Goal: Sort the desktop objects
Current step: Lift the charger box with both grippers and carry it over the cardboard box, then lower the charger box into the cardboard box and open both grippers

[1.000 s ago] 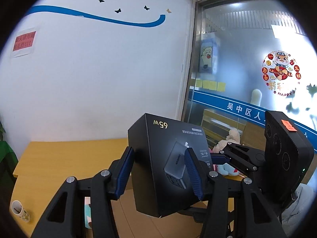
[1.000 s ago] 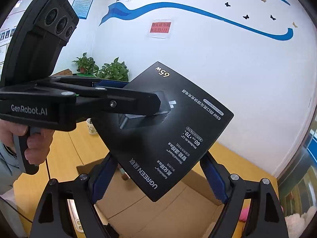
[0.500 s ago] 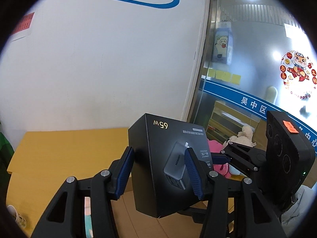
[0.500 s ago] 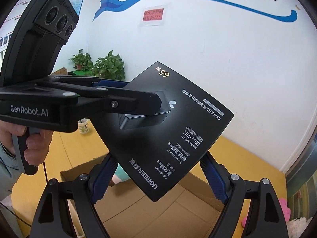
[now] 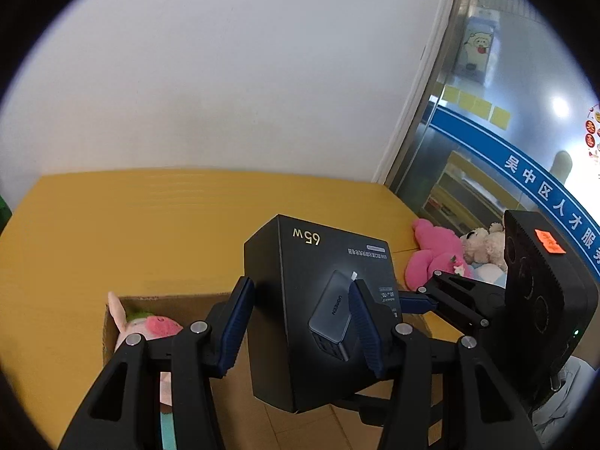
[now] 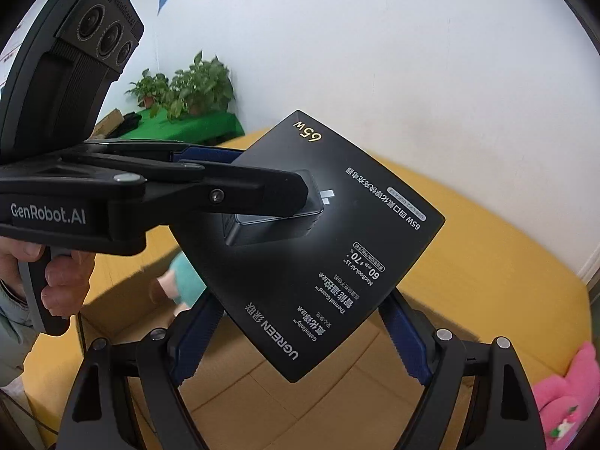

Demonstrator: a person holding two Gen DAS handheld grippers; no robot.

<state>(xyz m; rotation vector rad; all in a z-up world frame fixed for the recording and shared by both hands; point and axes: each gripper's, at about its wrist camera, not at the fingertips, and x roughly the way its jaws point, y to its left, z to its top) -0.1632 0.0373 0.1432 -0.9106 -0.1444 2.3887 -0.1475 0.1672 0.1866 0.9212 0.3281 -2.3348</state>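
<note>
Above cardboard box (image 5: 232, 405), charger box (image 5: 322, 311) tilted, apparently corner-down.

Even, bright indoor light fills both views, with the white wall (image 5: 225, 75) washed pale and nearly featureless. In the left wrist view a round glare spot burns on the glass partition (image 5: 560, 106) at far right, and daylight bleaches that edge. The black box (image 6: 318, 232) carries a soft sheen around its printed charger (small print stays legible). Fisheye bending curves the yellow table (image 5: 112, 225) edge, and dark vignette rings each frame. The potted plants (image 6: 187, 86) look smeared.
</note>
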